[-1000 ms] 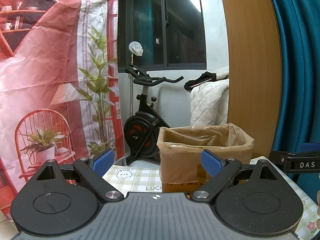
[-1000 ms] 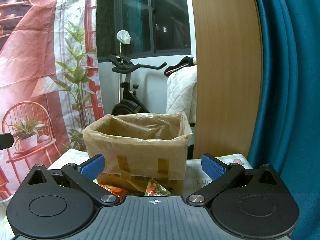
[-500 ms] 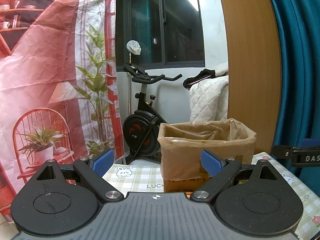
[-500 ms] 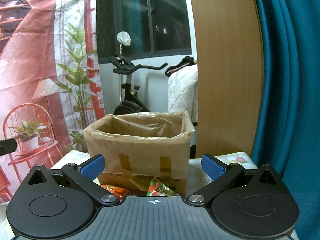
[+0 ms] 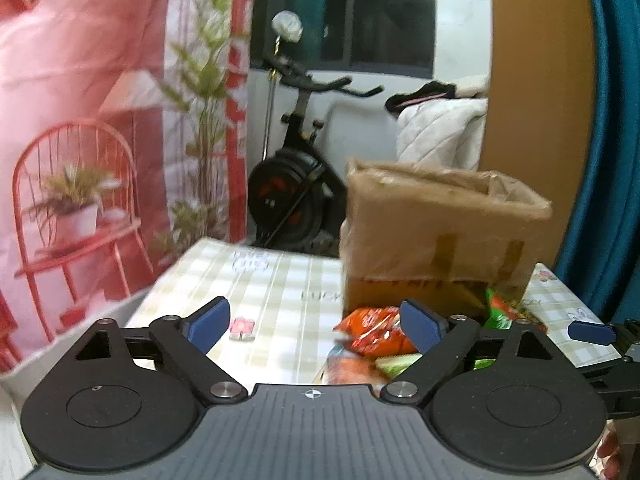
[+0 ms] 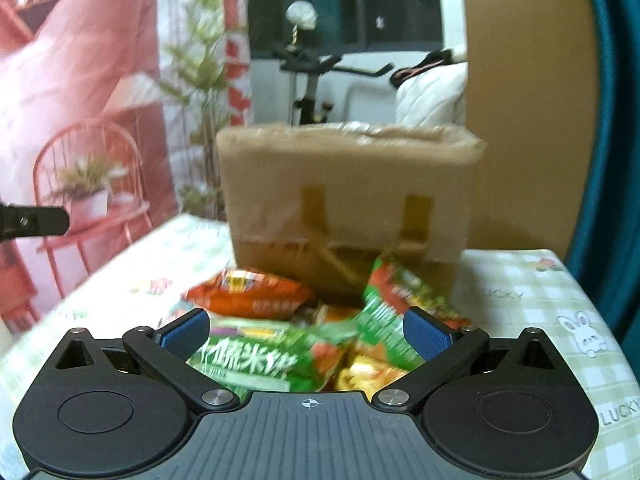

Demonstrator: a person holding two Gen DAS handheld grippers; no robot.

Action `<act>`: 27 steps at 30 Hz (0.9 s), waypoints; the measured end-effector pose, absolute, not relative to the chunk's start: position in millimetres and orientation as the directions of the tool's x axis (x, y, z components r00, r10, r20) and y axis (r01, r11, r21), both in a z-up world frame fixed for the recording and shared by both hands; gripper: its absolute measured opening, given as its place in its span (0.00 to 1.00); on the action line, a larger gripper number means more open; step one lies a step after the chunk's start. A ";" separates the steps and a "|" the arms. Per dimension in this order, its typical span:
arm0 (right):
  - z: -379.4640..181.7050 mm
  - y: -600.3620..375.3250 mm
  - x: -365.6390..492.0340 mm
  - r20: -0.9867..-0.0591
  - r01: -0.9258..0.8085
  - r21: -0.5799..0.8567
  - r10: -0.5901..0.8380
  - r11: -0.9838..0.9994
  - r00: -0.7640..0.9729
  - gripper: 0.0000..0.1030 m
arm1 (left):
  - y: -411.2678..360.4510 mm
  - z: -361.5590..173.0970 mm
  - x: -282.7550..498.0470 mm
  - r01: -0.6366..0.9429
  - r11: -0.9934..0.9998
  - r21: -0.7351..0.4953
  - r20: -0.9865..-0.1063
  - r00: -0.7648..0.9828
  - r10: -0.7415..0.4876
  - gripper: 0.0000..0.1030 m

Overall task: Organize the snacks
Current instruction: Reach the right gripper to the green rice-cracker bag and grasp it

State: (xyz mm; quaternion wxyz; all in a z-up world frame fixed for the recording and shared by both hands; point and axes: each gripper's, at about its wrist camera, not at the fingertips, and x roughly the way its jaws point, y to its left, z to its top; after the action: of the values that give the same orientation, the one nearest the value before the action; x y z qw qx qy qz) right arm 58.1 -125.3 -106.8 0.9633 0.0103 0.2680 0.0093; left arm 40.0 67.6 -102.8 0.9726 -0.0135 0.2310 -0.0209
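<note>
Now that both cameras have tipped downward, I can see the snack packets (image 6: 280,320) that a moment ago barely showed at the bottom edge: a loose heap on the checked tabletop (image 6: 540,320), lying just in front of the cardboard box (image 6: 348,200). An orange packet (image 6: 248,292) sits nearest the box, a green packet (image 6: 248,360) lies closest to me, and another green one leans against the box front. Both views are smeared, so I judge the tilt is still under way.

My right hand-held gripper (image 6: 306,334) hangs over the heap with its jaws spread wide and nothing between them. My left hand-held gripper (image 5: 316,322) is equally wide open and empty, off to the left of the pile (image 5: 376,336), above bare cloth.

I read this as the approach to a first pick: the box looks ready to receive, no packet has been taken up yet, and the right side is best placed for the green packet.
</note>
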 end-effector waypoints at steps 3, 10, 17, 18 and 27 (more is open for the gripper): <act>-111.2 -117.7 64.5 -0.528 -0.007 0.031 0.023 0.999 0.849 1.00 | 75.4 -113.5 43.4 0.046 0.997 -0.067 -0.472 0.878 -0.073 0.84; -123.6 -139.9 71.1 -0.611 -0.067 0.056 0.088 0.996 0.787 0.73 | 56.3 -137.5 48.8 0.194 0.978 -0.080 -0.535 0.819 -0.206 0.74; -142.9 -138.0 59.7 -0.666 -0.176 0.057 0.168 0.983 0.727 0.61 | 40.4 -171.2 50.3 0.336 0.937 -0.094 -0.627 0.712 -0.318 0.57; -144.5 -138.0 58.7 -0.670 -0.189 0.059 0.179 0.980 0.720 0.60 | 41.2 -175.4 52.0 0.348 0.931 -0.111 -0.637 0.694 -0.335 0.56; -156.3 -134.2 55.0 -0.712 -0.270 0.053 0.226 0.961 0.665 0.61 | 34.5 -198.6 55.3 0.443 0.873 -0.201 -0.654 0.603 -0.457 0.55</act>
State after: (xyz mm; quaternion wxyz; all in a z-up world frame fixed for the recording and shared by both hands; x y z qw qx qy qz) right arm 55.0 -134.2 -156.3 0.9120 -0.0287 0.3860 0.1362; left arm 55.3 34.5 -198.6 0.8951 -0.0092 0.3681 -0.2513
